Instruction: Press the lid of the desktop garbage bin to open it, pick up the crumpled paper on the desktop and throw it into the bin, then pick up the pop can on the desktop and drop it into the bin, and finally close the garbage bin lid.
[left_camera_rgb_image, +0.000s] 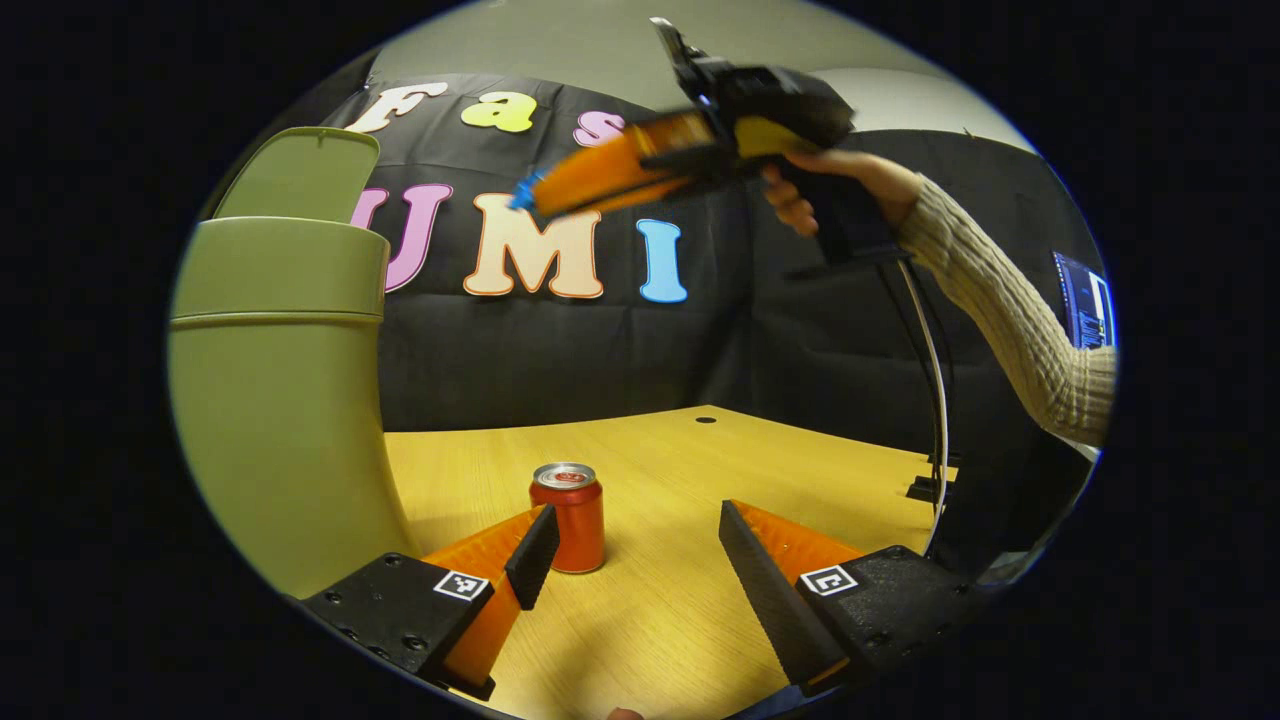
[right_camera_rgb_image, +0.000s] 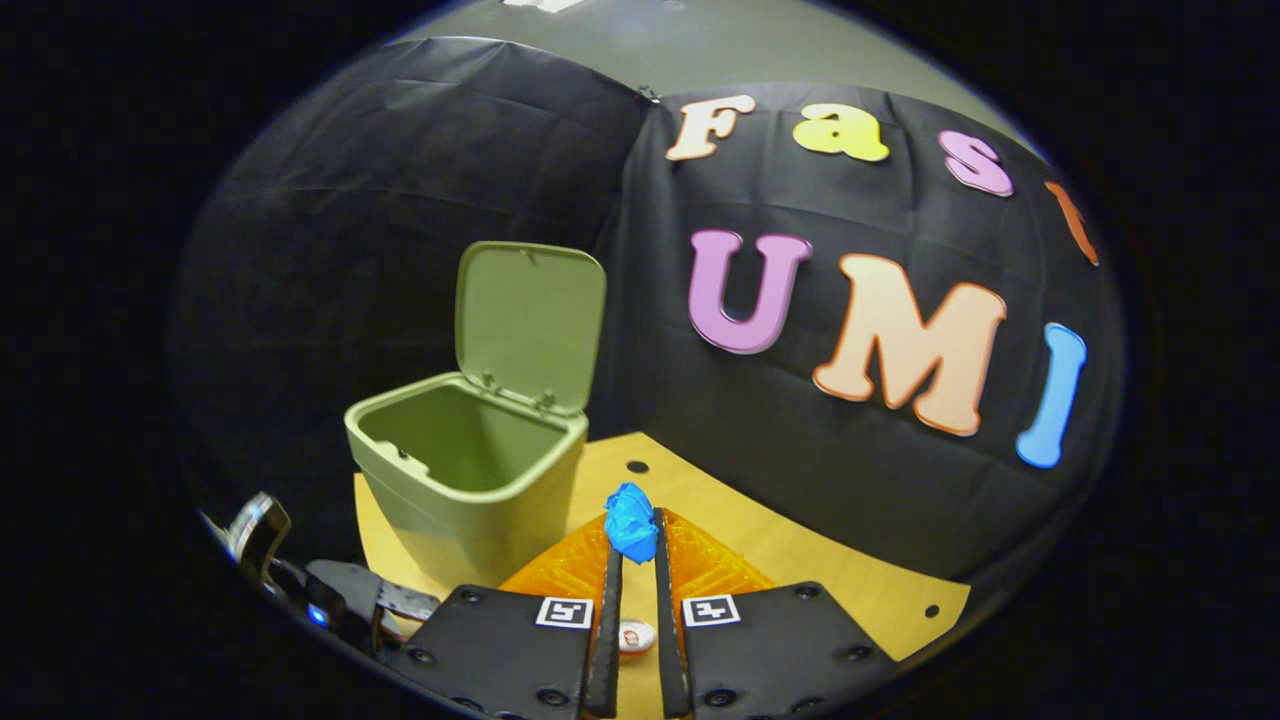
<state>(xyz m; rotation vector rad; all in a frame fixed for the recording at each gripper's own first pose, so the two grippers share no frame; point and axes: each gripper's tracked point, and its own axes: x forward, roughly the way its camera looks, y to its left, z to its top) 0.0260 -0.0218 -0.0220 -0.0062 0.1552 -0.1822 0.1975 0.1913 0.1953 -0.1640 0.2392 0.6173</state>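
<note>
Crumpled paper (right_camera_rgb_image: 630, 523) is pinched by the right gripper (right_camera_rgb_image: 637, 540) short of the opened bin (right_camera_rgb_image: 470, 480), while the can (left_camera_rgb_image: 568, 515) waits before the spread left gripper (left_camera_rgb_image: 635, 550).

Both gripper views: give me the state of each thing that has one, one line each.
Bin lid: open, standing upright.
Garbage bin: upright on the desktop.
Crumpled paper: pinched in the right gripper, held off the desktop.
Pop can: upright on the desktop.
Left gripper: open, holding nothing.
</note>
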